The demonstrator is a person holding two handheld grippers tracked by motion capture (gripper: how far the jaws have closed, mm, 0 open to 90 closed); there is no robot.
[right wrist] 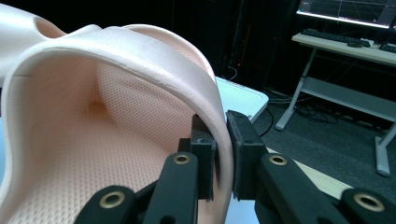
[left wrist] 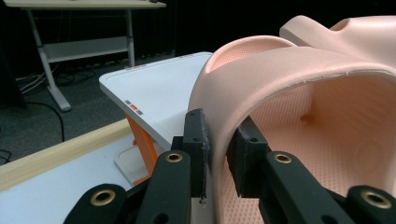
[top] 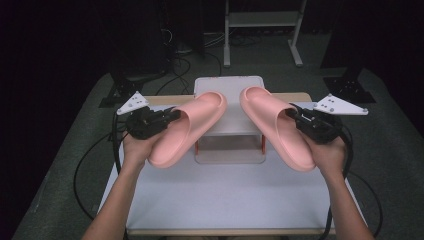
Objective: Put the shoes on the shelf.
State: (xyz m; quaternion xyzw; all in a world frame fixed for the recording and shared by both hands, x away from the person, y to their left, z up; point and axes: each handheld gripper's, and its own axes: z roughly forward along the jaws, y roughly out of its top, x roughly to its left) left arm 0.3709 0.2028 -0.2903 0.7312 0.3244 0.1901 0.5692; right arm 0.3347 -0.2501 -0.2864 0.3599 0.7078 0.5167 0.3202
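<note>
Room: dark, with cables on grey floor and a white desk frame (top: 262, 30) behind the counter (top: 220, 195).
Writing: none readable on either slipper or on the white stand (top: 231, 125).
Left slipper (top: 187, 127): pink, held above the counter's left half, long axis slanting, toe toward the far middle over the stand.
Right slipper (top: 277, 127): pink, mirrored, above the right half.
Left gripper (left wrist: 217, 149): fingers (left wrist: 195, 140) pinch the left slipper's strap.
Right gripper (right wrist: 219, 149): fingers (right wrist: 245, 144) pinch the right slipper's strap.
</note>
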